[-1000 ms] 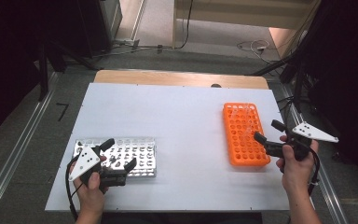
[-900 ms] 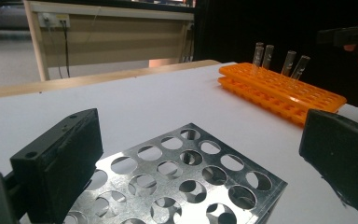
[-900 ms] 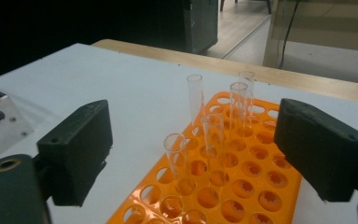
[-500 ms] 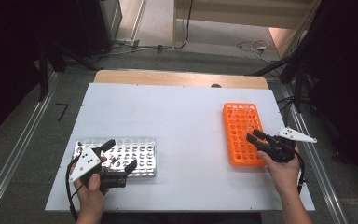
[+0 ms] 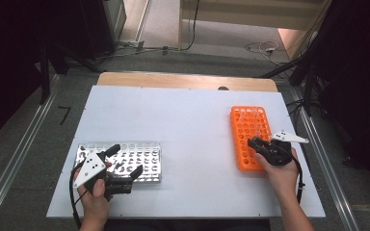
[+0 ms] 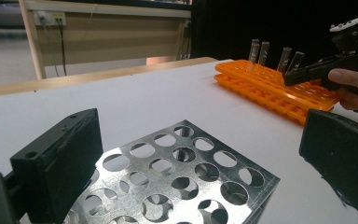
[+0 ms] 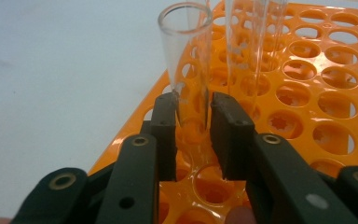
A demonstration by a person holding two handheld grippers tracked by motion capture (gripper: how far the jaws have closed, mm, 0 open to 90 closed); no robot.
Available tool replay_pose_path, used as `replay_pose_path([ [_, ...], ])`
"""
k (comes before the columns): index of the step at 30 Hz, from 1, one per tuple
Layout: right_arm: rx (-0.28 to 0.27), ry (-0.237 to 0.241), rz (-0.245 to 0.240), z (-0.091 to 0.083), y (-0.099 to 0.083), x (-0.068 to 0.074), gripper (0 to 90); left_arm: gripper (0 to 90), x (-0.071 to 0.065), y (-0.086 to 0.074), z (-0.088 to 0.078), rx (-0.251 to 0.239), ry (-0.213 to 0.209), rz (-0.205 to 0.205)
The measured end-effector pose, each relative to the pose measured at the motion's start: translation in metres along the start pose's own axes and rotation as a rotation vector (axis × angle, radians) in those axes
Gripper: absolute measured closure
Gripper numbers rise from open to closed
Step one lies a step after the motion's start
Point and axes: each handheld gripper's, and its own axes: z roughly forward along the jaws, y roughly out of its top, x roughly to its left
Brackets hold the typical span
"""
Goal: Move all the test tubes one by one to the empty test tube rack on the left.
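An orange tube rack [image 5: 248,122] lies at the table's right, with several clear glass tubes [image 6: 284,58] standing in it. My right gripper [image 5: 252,143] has come in low over the rack's near end. Its jaws have just been closing. In the right gripper view my right gripper [image 7: 193,112] has both pads pressed on one upright clear tube [image 7: 186,51], still seated in the rack [image 7: 317,93]. My left gripper [image 5: 126,160] stands open over the empty metal rack [image 5: 142,155] at the front left. Nothing is between its jaws.
The white table top [image 5: 173,120] ends in a wooden strip [image 5: 188,81] at the back. More clear tubes [image 7: 256,37] stand just behind the gripped one. Cables lie on the floor [image 5: 260,47] beyond the table.
My right gripper came down and in toward the orange rack's near end, and its wide-open jaws closed around a tube. The left gripper stayed in place.
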Motion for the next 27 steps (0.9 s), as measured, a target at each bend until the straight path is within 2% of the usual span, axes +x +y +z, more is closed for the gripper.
replay_pose_path([
  [2, 0.0, -0.012, 0.004, 0.0, -0.001, 0.001, 70.1, 0.0, 0.0, 0.0, 0.0, -0.002, -0.002, 0.001],
  [6, -0.013, -0.044, -0.027, -0.001, -0.003, 0.006, 71.6, 0.0, -0.001, 0.001, 0.0, 0.002, 0.0, 0.004],
  [9, -0.017, -0.056, -0.031, 0.0, -0.004, 0.008, 73.4, 0.0, -0.002, 0.001, 0.0, 0.002, -0.002, 0.006],
  [17, -0.015, -0.043, -0.002, 0.003, -0.002, 0.009, 71.8, 0.0, -0.004, 0.001, 0.002, 0.009, -0.006, 0.01],
  [22, -0.017, -0.063, -0.02, 0.003, -0.002, 0.011, 74.0, 0.0, -0.004, 0.001, 0.003, 0.009, -0.006, 0.008],
  [27, -0.03, -0.056, 0.0, 0.002, -0.002, 0.009, 74.4, 0.0, -0.005, 0.001, 0.004, 0.01, -0.009, 0.012],
])
